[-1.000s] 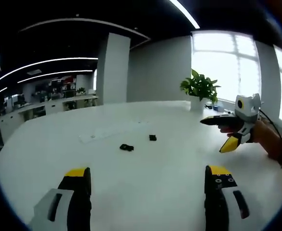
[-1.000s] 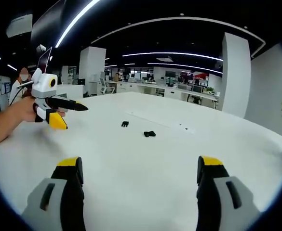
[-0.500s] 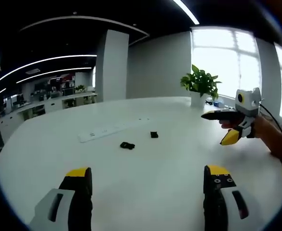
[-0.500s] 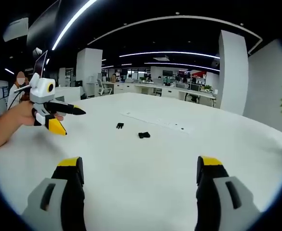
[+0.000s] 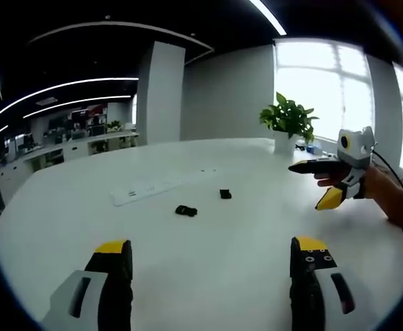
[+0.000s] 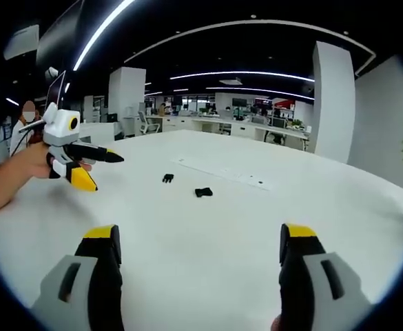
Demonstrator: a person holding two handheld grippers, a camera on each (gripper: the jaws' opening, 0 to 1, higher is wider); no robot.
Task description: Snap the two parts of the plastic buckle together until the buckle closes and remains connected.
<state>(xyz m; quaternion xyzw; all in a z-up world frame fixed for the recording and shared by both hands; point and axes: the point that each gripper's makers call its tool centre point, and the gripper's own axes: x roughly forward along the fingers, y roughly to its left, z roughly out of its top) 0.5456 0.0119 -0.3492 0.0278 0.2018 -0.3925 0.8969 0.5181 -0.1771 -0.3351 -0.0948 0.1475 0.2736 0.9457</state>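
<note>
Well apart from both grippers, the two small black plastic buckle halves lie on the bare white tabletop (image 5: 208, 269): in the left gripper view the elongated half (image 5: 185, 210) sits nearer, the squarer half (image 5: 224, 194) just beyond it to the right; in the right gripper view the same pieces read as the elongated half (image 6: 202, 192) and the squarer half (image 6: 167, 178). They do not touch. They are too small to tell which ends carry prongs or socket; the elongated half's long axis seems to run roughly crosswise in both views. The left gripper (image 5: 211, 258) has its yellow-tipped jaws spread wide, holding nothing, and shows again in the right gripper view (image 6: 89, 166). The right gripper (image 6: 200, 245) is likewise wide and empty, seen again at (image 5: 322, 184). A good approach, I judge, is for each gripper to take one half by its flat sides, leaving the mating ends free, then line the axes up before pressing. A flat white strip (image 5: 161, 185) lies beyond the buckle, a potted green plant (image 5: 288, 124) at the far edge
</note>
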